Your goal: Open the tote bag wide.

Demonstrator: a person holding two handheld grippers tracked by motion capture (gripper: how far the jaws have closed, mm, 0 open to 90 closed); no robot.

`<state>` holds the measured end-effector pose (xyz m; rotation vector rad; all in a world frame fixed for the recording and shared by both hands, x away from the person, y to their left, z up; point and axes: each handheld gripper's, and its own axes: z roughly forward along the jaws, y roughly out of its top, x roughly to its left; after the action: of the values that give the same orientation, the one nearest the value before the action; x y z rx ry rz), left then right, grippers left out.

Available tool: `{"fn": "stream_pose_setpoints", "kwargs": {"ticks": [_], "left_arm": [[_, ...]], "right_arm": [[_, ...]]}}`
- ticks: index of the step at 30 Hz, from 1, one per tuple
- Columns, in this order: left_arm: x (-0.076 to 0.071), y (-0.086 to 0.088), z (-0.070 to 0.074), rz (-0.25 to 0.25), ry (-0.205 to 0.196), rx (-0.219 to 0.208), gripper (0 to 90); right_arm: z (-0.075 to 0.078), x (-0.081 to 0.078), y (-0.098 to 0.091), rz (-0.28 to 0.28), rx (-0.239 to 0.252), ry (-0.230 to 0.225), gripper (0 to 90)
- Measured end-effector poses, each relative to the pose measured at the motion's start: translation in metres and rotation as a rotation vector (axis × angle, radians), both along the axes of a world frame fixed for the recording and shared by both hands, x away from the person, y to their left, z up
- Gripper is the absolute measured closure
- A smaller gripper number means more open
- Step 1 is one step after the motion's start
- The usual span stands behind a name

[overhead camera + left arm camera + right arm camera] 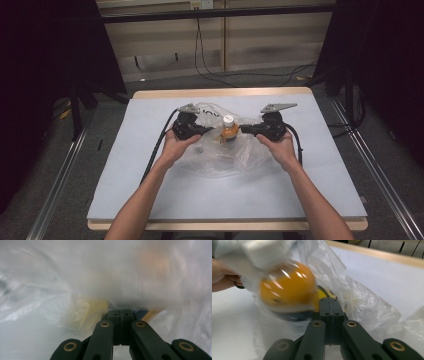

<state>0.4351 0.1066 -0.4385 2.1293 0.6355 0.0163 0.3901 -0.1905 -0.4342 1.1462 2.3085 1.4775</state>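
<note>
A: Things in hand?
B: Clear plastic bag [220, 150], crumpled, spread flat on the table, pinched from both sides by the left gripper [209, 129] and the right gripper [243, 129], both with jaws closed.
A: And the bottle?
B: Small orange bottle [229, 131], white cap, upright, between the two gripper tips, wrapped by the bag film; blurred just ahead of the right jaws.

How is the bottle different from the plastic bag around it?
The bottle is orange with a white cap; the bag is clear and see-through.
The bottle stands upright and keeps its rounded shape; the bag is crumpled and lies spread over the table.
The bottle is small; the bag reaches much wider around it.
Both sit in the middle of the table, between the left gripper and the right gripper.
</note>
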Motion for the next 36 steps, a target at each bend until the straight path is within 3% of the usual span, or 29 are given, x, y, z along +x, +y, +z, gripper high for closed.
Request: {"fn": "stream_pose_setpoints", "kwargs": {"ticks": [1, 4, 6, 8, 9, 12, 14, 18, 22, 26, 31, 32, 36], "left_arm": [[0.0, 0.001, -0.01, 0.005, 0.009, 0.022, 90.0], [0.001, 0.004, -0.02, 0.016, 0.022, 0.029, 90.0], [0.002, 0.009, -0.033, 0.018, 0.045, 0.081, 90.0], [0.001, 0.009, -0.038, 0.008, 0.045, 0.082, 90.0], [-0.001, 0.01, -0.04, -0.003, 0.055, 0.101, 90.0], [-0.007, 0.015, -0.046, -0.011, 0.07, 0.095, 90.0], [-0.01, 0.02, -0.048, -0.007, 0.073, 0.077, 90.0], [-0.019, 0.03, -0.049, -0.006, 0.056, 0.063, 90.0], [-0.021, 0.043, -0.046, 0.005, 0.062, 0.102, 90.0], [-0.024, 0.054, -0.046, 0.015, 0.051, 0.101, 90.0], [-0.029, 0.066, -0.045, 0.031, 0.046, 0.104, 90.0], [-0.03, 0.071, -0.046, 0.044, 0.064, 0.09, 90.0], [-0.031, 0.074, -0.044, 0.052, 0.061, 0.1, 90.0]], "right_arm": [[-0.012, 0.006, -0.001, -0.009, -0.017, 0.019, 90.0], [-0.028, 0.016, -0.006, -0.034, -0.035, 0.063, 90.0], [-0.038, 0.021, -0.011, -0.045, -0.037, 0.094, 90.0], [-0.044, 0.022, -0.013, -0.053, -0.044, 0.108, 90.0], [-0.052, 0.02, -0.015, -0.051, -0.072, 0.103, 90.0], [-0.06, 0.015, -0.018, -0.034, -0.119, 0.125, 90.0], [-0.061, 0.014, -0.021, -0.039, -0.103, 0.128, 90.0], [-0.06, 0.008, -0.026, -0.054, -0.129, 0.115, 90.0], [-0.059, 0.004, -0.037, -0.079, -0.146, 0.113, 90.0], [-0.06, 0.0, -0.046, -0.092, -0.137, 0.112, 90.0], [-0.058, -0.007, -0.055, -0.103, -0.159, 0.104, 90.0], [-0.057, -0.009, -0.058, -0.123, -0.175, 0.098, 90.0], [-0.058, -0.011, -0.058, -0.126, -0.158, 0.105, 90.0]]}}
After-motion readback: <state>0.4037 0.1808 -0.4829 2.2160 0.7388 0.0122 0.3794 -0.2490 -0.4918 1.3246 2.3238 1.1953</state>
